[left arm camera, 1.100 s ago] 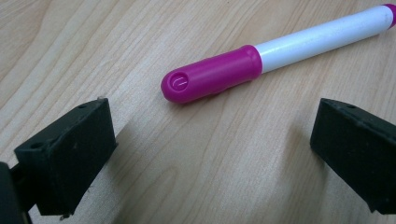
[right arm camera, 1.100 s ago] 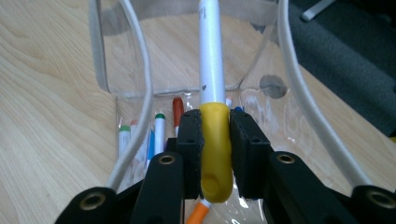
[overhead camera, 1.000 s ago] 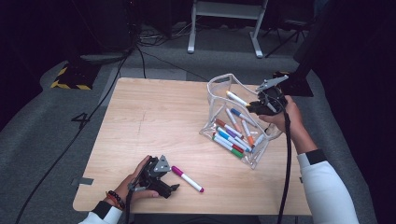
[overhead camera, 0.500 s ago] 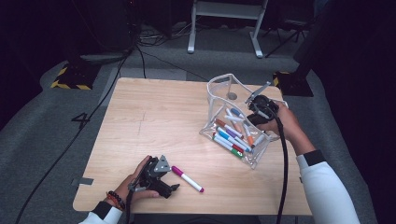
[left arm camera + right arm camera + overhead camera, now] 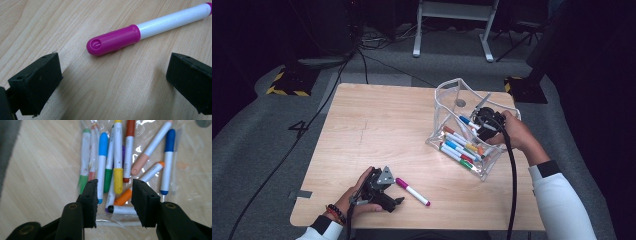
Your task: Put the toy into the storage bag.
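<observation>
A magenta-capped white marker [image 5: 412, 191] [image 5: 140, 31] lies on the wooden table [image 5: 377, 125] near its front edge. My left gripper [image 5: 394, 192] [image 5: 113, 75] rests low beside it, jaws wide open, the cap just beyond the gap. A clear plastic pouch [image 5: 449, 97] [image 5: 190, 170] at the right holds several coloured markers [image 5: 459, 147] [image 5: 118, 175]. My right gripper [image 5: 484, 122] [image 5: 115, 195] hangs in the pouch's mouth above them. Its jaws have just been opening and nothing is pressed between them.
Black cables [image 5: 327, 100] run over the grey floor left of the table. A white metal stand [image 5: 452, 10] is behind it. The middle and left of the tabletop are bare wood.
My right gripper has come down and to the left into the pouch's mouth. The left gripper and the magenta marker have stayed put.
</observation>
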`<state>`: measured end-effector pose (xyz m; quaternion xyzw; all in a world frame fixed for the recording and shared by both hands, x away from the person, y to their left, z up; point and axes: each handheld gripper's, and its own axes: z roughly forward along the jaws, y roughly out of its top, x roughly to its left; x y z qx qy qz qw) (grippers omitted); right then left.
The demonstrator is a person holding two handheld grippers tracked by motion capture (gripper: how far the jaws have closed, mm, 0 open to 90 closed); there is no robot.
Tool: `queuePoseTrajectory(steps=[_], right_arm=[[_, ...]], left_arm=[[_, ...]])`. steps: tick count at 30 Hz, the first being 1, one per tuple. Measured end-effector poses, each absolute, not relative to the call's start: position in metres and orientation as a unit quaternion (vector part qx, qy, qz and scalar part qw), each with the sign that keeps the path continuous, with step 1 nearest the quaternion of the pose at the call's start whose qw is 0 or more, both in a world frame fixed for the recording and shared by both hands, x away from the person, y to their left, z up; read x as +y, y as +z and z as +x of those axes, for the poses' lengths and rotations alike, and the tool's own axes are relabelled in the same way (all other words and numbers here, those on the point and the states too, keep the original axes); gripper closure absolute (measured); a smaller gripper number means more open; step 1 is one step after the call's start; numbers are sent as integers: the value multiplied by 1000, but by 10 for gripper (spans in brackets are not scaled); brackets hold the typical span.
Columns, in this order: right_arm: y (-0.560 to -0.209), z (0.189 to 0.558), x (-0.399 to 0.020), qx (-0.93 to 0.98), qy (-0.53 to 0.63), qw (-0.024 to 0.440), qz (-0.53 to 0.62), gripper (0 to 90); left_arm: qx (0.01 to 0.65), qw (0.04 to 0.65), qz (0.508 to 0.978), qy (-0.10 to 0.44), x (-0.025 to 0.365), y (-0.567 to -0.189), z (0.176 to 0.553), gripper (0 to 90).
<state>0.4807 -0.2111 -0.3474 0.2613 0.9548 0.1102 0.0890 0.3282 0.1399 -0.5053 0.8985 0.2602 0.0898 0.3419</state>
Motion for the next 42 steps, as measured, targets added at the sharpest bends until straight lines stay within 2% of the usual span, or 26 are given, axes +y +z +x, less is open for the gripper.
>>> queuePoseTrajectory(steps=[8,16,18,23,25,30,36,42], right_arm=[[-337,482,-221,937,153,132,285,523],[-312,474,-239,895,263,195,303,467],[-305,467,-244,881,312,196,298,466],[-292,447,-246,856,368,223,287,364],[-288,437,-243,843,381,248,288,343],[-281,409,-236,833,413,254,267,310],[-280,375,-224,822,443,269,235,346],[-295,350,-207,833,455,243,201,330]], left_arm=[[260,342,898,90,140,-505,328,4],[260,342,899,90,140,-505,328,4],[259,342,899,90,140,-505,328,4],[260,342,899,90,140,-505,328,4],[260,342,899,90,140,-505,328,4],[260,342,899,89,140,-505,328,3],[249,343,901,86,140,-505,327,4],[252,343,901,86,141,-505,326,4]])
